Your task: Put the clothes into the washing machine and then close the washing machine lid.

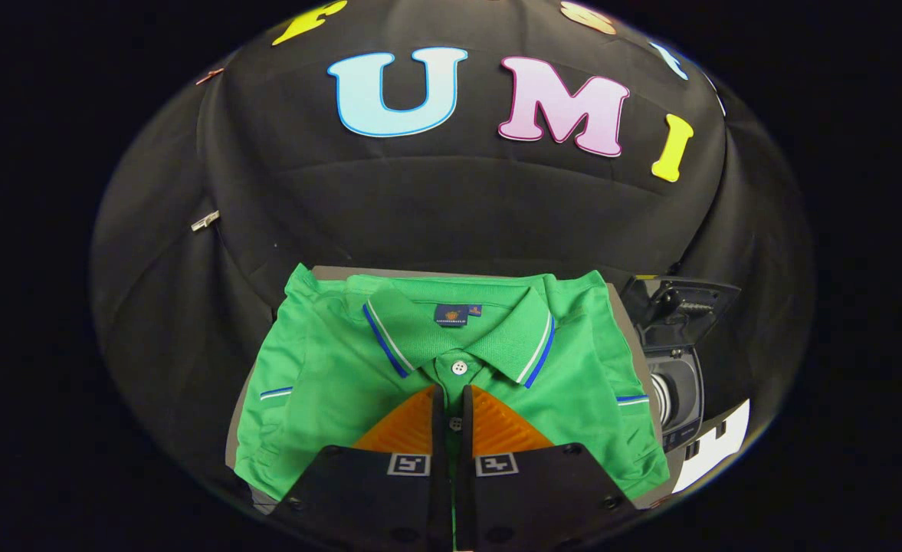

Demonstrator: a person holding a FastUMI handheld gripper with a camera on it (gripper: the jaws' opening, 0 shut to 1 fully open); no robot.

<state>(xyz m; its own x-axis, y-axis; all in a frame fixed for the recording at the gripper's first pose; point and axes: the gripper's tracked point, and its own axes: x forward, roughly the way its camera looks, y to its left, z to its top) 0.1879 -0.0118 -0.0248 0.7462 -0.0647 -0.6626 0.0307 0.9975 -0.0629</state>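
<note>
The gripper [452, 399] pinches the placket of the green polo shirt [328, 368] (folded flat on the desk [625, 322]); the washing machine [677, 368] stands open beside the desk's edge.

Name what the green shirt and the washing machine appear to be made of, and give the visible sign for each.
Green shirt: apparently a smooth knit fabric with a slight sheen; it folds softly and creases. Its button looks like pale plastic. Washing machine: seemingly dark, glossy hard plastic, judging by reflections on its open lid. The gripper fingers stand nearly closed over the shirt's placket.

Matt knit cloth polo shirt [328, 368]; glossy plastic washing machine [677, 383]
</note>
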